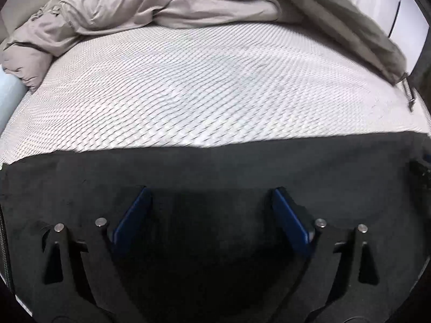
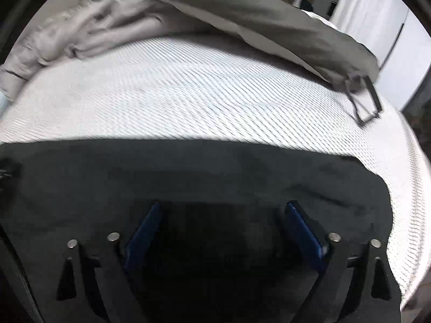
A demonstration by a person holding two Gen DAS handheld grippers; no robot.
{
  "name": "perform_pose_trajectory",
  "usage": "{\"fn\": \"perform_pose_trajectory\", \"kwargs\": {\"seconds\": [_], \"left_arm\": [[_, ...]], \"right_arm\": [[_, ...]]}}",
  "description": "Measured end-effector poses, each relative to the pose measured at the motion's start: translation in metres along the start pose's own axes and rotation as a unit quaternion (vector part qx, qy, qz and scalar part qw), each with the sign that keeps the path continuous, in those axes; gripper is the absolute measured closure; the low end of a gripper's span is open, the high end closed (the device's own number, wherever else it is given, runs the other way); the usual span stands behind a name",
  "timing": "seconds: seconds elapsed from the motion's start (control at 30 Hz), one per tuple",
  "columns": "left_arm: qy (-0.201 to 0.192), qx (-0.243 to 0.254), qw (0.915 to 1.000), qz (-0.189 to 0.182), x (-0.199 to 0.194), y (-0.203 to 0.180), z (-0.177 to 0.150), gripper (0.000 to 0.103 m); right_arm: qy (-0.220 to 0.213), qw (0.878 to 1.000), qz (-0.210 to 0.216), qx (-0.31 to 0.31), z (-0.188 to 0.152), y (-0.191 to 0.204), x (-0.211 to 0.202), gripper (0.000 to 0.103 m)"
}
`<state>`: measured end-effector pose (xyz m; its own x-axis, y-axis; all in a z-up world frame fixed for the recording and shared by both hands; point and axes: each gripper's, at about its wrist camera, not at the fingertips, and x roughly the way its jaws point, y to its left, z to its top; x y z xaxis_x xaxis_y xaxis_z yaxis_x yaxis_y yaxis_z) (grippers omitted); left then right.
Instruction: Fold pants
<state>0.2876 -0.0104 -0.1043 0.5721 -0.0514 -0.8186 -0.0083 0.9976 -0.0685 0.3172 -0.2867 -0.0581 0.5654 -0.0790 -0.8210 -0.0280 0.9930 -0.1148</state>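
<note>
**Dark pants flat at near edge of bed; both grippers released above them**

Position. The pants (image 1: 215,167) lie spread on the mattress (image 1: 204,86), along its near edge. In the right wrist view their right-hand end stops short of the bed's right edge, with bare mattress beyond it. The far edge of the cloth runs roughly straight across both views. Grey bedding (image 1: 113,8) is bunched along the far edge of the bed, well apart from the pants; a strap with a buckle (image 2: 365,99) hangs from it near the far right corner.

Grippers. Left gripper (image 1: 212,212): jaws spread wide, nothing between the blue pads, only pants cloth below. Right gripper (image 2: 225,228): the same, released and empty. Whether the fingertips touch the cloth I cannot tell.

Handling, judged. The fabric looks matte, thick and soft, so limp and light: it should drape, sag between two held points and drag on the textured mattress instead of sliding. Not fragile. Low wrinkles near the right end suggest it bunches easily.

Where to grip, judged. Pinch the cloth edge, not the flat middle: one gripper at each end of the far edge, then lift both evenly so the fold stays square.
</note>
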Motion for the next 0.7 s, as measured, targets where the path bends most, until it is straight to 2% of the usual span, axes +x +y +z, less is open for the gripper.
{"fn": "perform_pose_trajectory", "kwargs": {"seconds": [0.13, 0.17, 0.2, 0.27, 0.3, 0.37, 0.43, 0.5, 0.57, 0.6, 0.7], "left_arm": [[0.007, 0.059, 0.9978, -0.030, 0.006, -0.050, 0.006, 0.019], [0.013, 0.068, 0.9970, -0.035, 0.011, -0.060, 0.006, 0.021], [0.018, 0.068, 0.9968, -0.038, 0.015, -0.067, 0.004, 0.021], [0.018, 0.056, 0.9977, -0.036, 0.020, -0.074, 0.002, 0.021], [0.018, 0.051, 0.9978, -0.038, 0.021, -0.073, 0.001, 0.021], [0.015, 0.050, 0.9979, -0.038, 0.021, -0.072, 0.003, 0.021], [0.014, 0.049, 0.9982, -0.034, 0.020, -0.069, 0.000, 0.021], [0.014, 0.041, 0.9985, -0.033, 0.018, -0.064, -0.002, 0.021], [0.014, 0.037, 0.9987, -0.032, 0.017, -0.062, -0.003, 0.021], [0.015, 0.036, 0.9988, -0.030, 0.018, -0.062, -0.002, 0.021], [0.017, 0.034, 0.9990, -0.023, 0.012, -0.060, -0.003, 0.023]], "right_arm": [[-0.016, 0.997, 0.079, -0.016, 0.002, 0.056, -0.015, 0.010], [-0.011, 0.995, 0.094, -0.020, 0.006, 0.068, -0.009, 0.011], [0.005, 0.996, 0.089, -0.027, 0.011, 0.074, 0.010, 0.013], [0.031, 0.998, 0.045, -0.041, 0.008, 0.089, 0.027, 0.015], [0.026, 0.999, 0.018, -0.042, 0.007, 0.086, 0.032, 0.014], [0.024, 0.999, -0.005, -0.026, 0.013, 0.064, 0.034, 0.014], [0.016, 0.995, -0.101, -0.015, 0.014, 0.033, 0.032, 0.014], [0.019, 0.985, -0.170, 0.023, 0.007, -0.005, 0.032, 0.014], [0.024, 0.985, -0.155, 0.074, -0.001, -0.039, 0.026, 0.018], [0.014, 0.987, -0.129, 0.093, -0.005, -0.050, 0.019, 0.026], [0.004, 0.990, -0.105, 0.095, -0.008, -0.046, 0.000, 0.029]]}}
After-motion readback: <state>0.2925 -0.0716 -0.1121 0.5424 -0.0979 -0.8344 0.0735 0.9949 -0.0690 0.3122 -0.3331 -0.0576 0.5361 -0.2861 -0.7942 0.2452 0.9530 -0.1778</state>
